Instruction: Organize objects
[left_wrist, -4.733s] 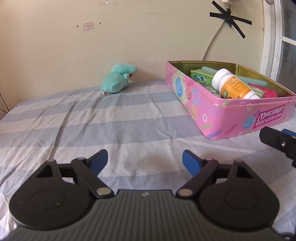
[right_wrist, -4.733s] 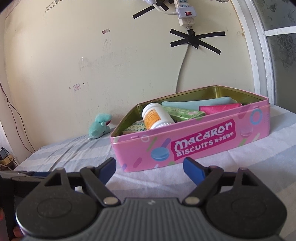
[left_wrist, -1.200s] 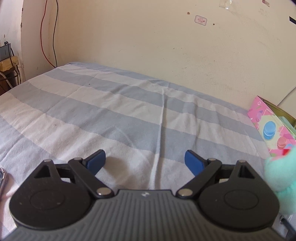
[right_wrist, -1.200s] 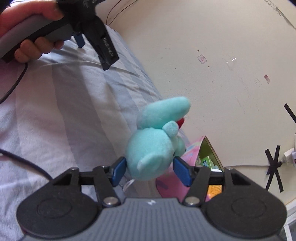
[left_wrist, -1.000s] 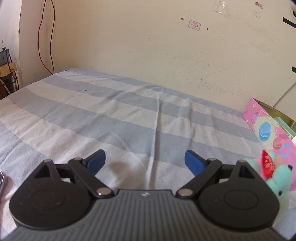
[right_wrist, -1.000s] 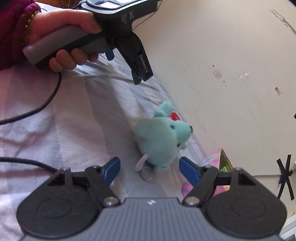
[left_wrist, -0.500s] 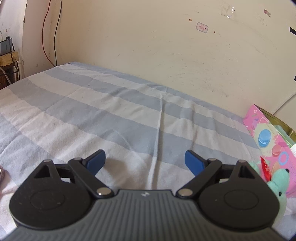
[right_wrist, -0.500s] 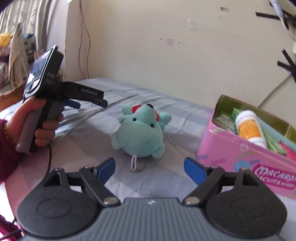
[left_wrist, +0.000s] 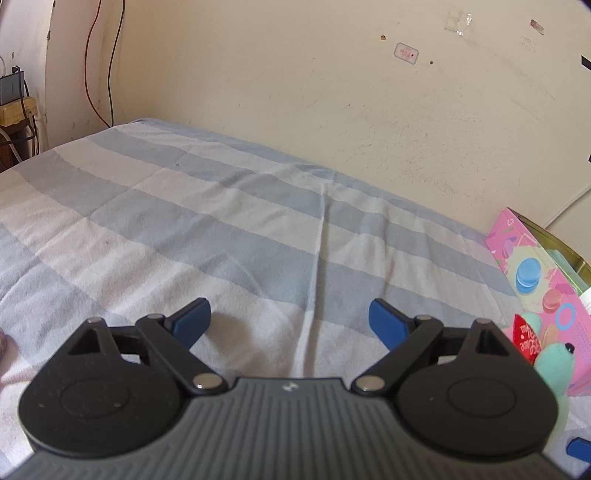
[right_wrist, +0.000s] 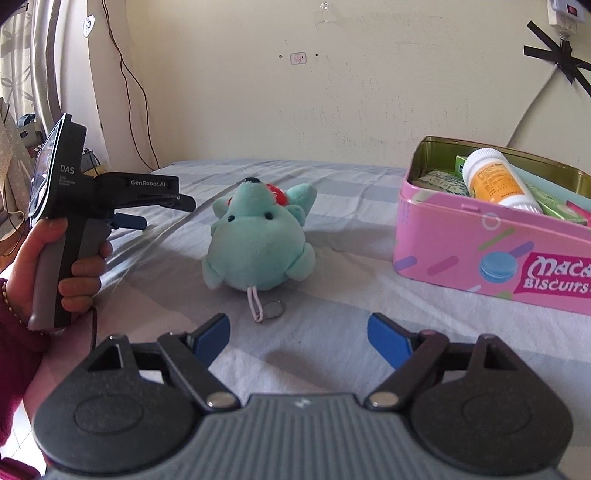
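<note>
Right gripper (right_wrist: 297, 338) was spread wide and empty, low over the striped bed sheet (right_wrist: 332, 266). Left gripper (left_wrist: 290, 323) was likewise spread wide with nothing between its fingers, aimed over bare sheet toward the wall; in the right wrist view it appeared at far left, held in the person's left hand (right_wrist: 62, 266).

Teal plush toy (right_wrist: 258, 243) lay on the bed between the two grippers, just ahead of the right one, its loop and metal ring (right_wrist: 274, 308) trailing toward the camera. It touched neither gripper. It sat to the left of the pink biscuit tin (right_wrist: 480, 243), apart from it.

Tin was open, already holding a white-and-orange pill bottle (right_wrist: 495, 181), green packets and other items not clearly legible.

Judgement: most items were already in the tin; the plush appeared to be the one loose thing left. Remaining: grasp plush, carry to tin, release inside.
</note>
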